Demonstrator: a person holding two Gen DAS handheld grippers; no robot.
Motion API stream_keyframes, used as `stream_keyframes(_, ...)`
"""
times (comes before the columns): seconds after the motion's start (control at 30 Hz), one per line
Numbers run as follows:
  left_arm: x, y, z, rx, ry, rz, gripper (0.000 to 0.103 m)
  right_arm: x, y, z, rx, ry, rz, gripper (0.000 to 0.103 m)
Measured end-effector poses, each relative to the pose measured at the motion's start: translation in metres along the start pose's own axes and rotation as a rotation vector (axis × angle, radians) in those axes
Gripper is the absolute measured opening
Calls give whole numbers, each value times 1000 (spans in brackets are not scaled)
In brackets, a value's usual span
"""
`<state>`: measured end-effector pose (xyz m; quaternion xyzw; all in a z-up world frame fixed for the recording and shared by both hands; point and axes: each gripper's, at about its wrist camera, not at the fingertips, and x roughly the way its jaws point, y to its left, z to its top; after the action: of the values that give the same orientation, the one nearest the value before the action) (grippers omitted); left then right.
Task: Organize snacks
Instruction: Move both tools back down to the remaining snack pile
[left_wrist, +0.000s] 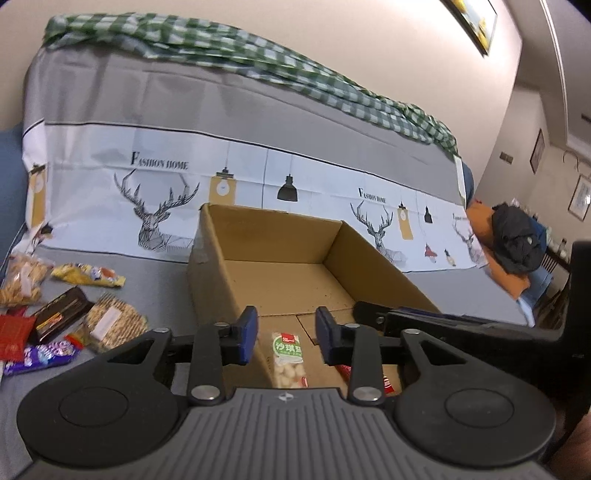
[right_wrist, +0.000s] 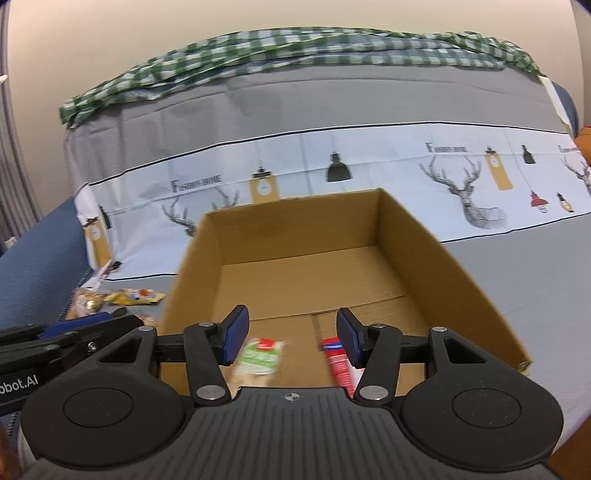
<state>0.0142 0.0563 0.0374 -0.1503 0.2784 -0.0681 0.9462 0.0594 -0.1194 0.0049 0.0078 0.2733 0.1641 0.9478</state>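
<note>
The green-labelled snack packet (left_wrist: 289, 360) lies flat on the floor of the cardboard box (left_wrist: 210, 258), at 6 o'clock in the left view. It looks light, crinkly and slippery; pinch a sealed end. A red packet (right_wrist: 338, 360) lies at its 3 o'clock, half hidden. Both left gripper (left_wrist: 284, 334) and right gripper (right_wrist: 291, 338) hold nothing, fingers apart. Loose snacks (left_wrist: 74, 314) wait at 9 o'clock, blurred.

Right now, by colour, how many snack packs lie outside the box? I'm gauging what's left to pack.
tan packs: 2
yellow pack: 1
black pack: 1
red pack: 1
purple pack: 1
Total: 6, all left of the box. A small scrap beside the purple pack is too unclear to count.
</note>
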Motion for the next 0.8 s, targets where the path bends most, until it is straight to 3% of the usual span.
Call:
stream_keyframes(0.07, -9, 6, 3, -12, 6, -36, 13, -2, 11, 0, -1, 0, 19, 55)
stream_keyframes(0.3, -32, 17, 4, 10, -2, 13, 13, -5, 50, 0, 1, -3, 85, 55)
stream_keyframes(0.43, -44, 35, 8, -57, -27, 46, 13, -5, 65, 1, 21, -13, 114, 54)
stream_keyframes(0.53, -49, 58, 15, -163, -29, 61, 13, -7, 73, 0, 32, -26, 128, 54)
stream_keyframes(0.6, -50, 80, 21, -256, -26, 116, 15, -7, 75, 0, 48, -29, 137, 54)
stream_keyframes(0.7, -45, 112, 31, -355, 15, 266, 15, -4, 76, -2, 75, -13, 152, 54)
stream_keyframes(0.8, -32, 140, 45, -412, 67, 325, 15, -2, 79, -3, 86, -6, 168, 55)
